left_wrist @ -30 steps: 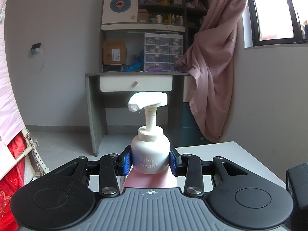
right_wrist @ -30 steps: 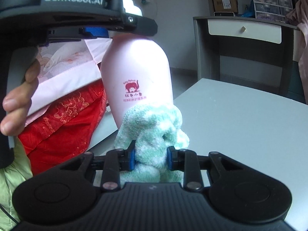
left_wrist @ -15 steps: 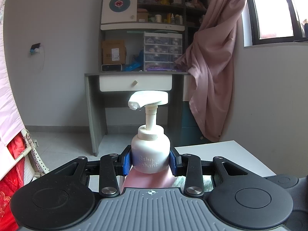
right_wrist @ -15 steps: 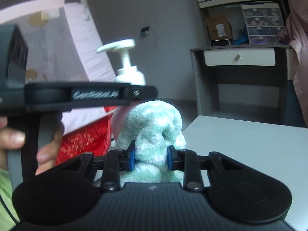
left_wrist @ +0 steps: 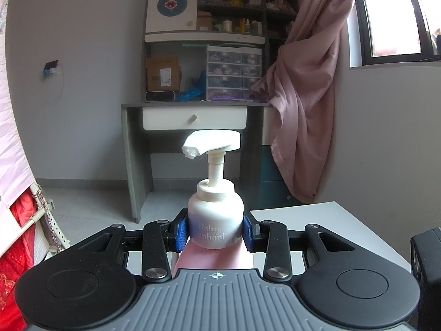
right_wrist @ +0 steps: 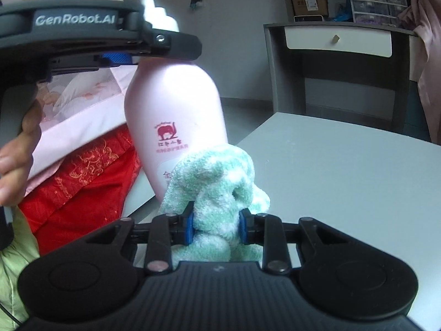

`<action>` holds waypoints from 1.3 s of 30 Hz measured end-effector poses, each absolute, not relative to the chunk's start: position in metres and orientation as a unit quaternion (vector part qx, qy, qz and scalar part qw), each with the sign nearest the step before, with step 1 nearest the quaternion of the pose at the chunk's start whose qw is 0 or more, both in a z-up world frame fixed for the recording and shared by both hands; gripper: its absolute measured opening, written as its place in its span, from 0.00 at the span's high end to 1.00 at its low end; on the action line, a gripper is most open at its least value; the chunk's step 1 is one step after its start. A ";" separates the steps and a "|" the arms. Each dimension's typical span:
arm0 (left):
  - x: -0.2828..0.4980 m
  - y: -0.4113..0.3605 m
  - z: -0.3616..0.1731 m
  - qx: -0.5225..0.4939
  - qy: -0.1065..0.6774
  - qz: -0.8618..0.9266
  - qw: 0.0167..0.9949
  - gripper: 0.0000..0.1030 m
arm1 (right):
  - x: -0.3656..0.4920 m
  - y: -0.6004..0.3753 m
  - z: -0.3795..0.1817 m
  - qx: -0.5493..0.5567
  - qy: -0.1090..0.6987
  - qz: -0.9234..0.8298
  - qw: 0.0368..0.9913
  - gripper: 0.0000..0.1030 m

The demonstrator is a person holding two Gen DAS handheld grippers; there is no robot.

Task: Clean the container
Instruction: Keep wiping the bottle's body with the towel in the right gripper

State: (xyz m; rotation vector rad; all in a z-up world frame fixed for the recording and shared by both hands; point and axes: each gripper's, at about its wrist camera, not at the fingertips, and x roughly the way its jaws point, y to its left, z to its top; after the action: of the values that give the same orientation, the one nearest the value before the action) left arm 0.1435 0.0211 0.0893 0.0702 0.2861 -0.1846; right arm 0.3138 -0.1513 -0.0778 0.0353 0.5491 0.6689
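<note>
Standing upright with its long axis vertical, the pump bottle (right_wrist: 176,115) is clamped at its white collar by the left gripper (left_wrist: 215,230), whose blue pads press on either side of the cap just below the neck. The pump nozzle (left_wrist: 212,143) sticks out sideways at the top — toward the left in the left wrist view — with a dab of white foam at its tip. The body below the collar is smooth, glossy pink plastic, rounded at the shoulder and tapering slightly toward the base, printed with a small red elephant logo (right_wrist: 166,133) and lines of red text. The cap is matte white with raised lettering.

The bottle sits at the near left edge of the white counter (right_wrist: 344,171); whether its base rests on the surface I cannot tell, because the cloth hides it. A hand (right_wrist: 16,165) grips the left gripper's handle from below.

The right gripper (right_wrist: 215,227) is closed on a bunched towel (right_wrist: 215,182) — fluffy terry cloth, mint green mottled with white, folded into a soft lump. The towel's upper fold lies against the lower front of the bottle, covering part of the printed label.

Red embroidered fabric (right_wrist: 82,182) and pale pink quilted bedding (right_wrist: 80,102) lie behind the bottle, and a grey desk (left_wrist: 193,115) stands against the far wall.
</note>
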 end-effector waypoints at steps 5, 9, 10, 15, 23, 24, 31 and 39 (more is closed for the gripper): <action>0.142 0.019 0.087 0.034 0.142 -0.091 0.985 0.63 | 0.300 -0.153 -0.062 0.020 0.229 0.343 0.911 0.72; 0.142 0.019 0.087 0.036 0.141 -0.091 0.985 0.63 | 0.279 -0.151 -0.042 0.015 0.177 0.367 0.913 0.72; 0.141 0.019 0.087 0.037 0.141 -0.091 0.985 0.63 | 0.275 -0.149 -0.038 0.011 0.166 0.369 0.915 0.72; 0.141 0.020 0.087 0.039 0.142 -0.091 0.985 0.63 | 0.271 -0.140 -0.038 -0.012 0.162 0.363 0.918 0.72; 0.141 0.021 0.088 0.036 0.142 -0.091 0.985 0.63 | 0.290 -0.132 -0.060 -0.030 0.224 0.350 0.909 0.72; 0.141 0.022 0.088 0.035 0.143 -0.091 0.985 0.63 | 0.292 -0.129 -0.063 -0.032 0.230 0.350 0.907 0.72; 0.141 0.025 0.087 0.033 0.143 -0.090 0.985 0.63 | 0.296 -0.122 -0.072 -0.043 0.246 0.349 0.903 0.72; 0.141 0.027 0.084 0.034 0.142 -0.091 0.985 0.63 | 0.285 -0.131 -0.052 -0.019 0.198 0.365 0.910 0.72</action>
State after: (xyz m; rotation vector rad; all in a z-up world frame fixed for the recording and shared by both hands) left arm 0.1414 0.0274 0.0844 0.0692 0.2860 -0.1833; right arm 0.2851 -0.1306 -0.0525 -0.0382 0.4076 0.7522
